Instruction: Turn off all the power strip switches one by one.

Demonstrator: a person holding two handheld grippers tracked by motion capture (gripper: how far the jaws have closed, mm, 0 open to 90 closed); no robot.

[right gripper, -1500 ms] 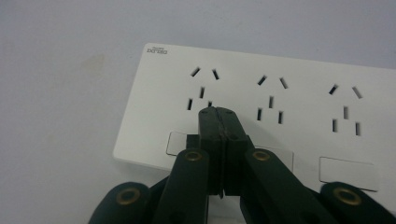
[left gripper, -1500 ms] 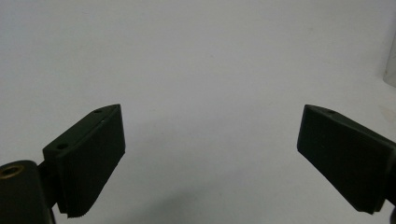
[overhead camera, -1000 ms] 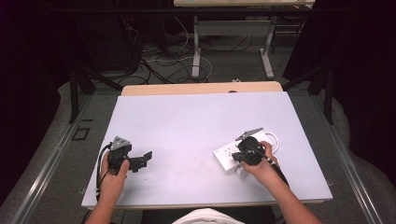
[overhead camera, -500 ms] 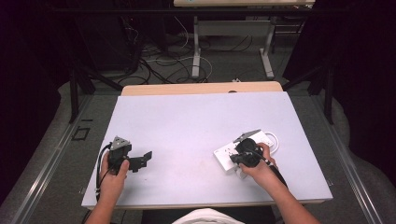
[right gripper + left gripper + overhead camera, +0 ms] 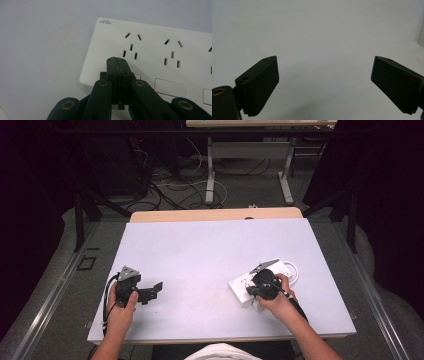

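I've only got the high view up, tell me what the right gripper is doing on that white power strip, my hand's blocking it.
Observer: The right gripper has its jaws shut flat against each other, nothing between them, tips over the power strip beside its end socket.
Operator: Are the tips on a switch?
Observer: They sit at the row of rectangular buttons along the near edge, covering the first one; whether they press it I cannot tell.
Operator: And the left gripper, open or shut?
Observer: The left gripper is wide open, with bare table between its jaws.
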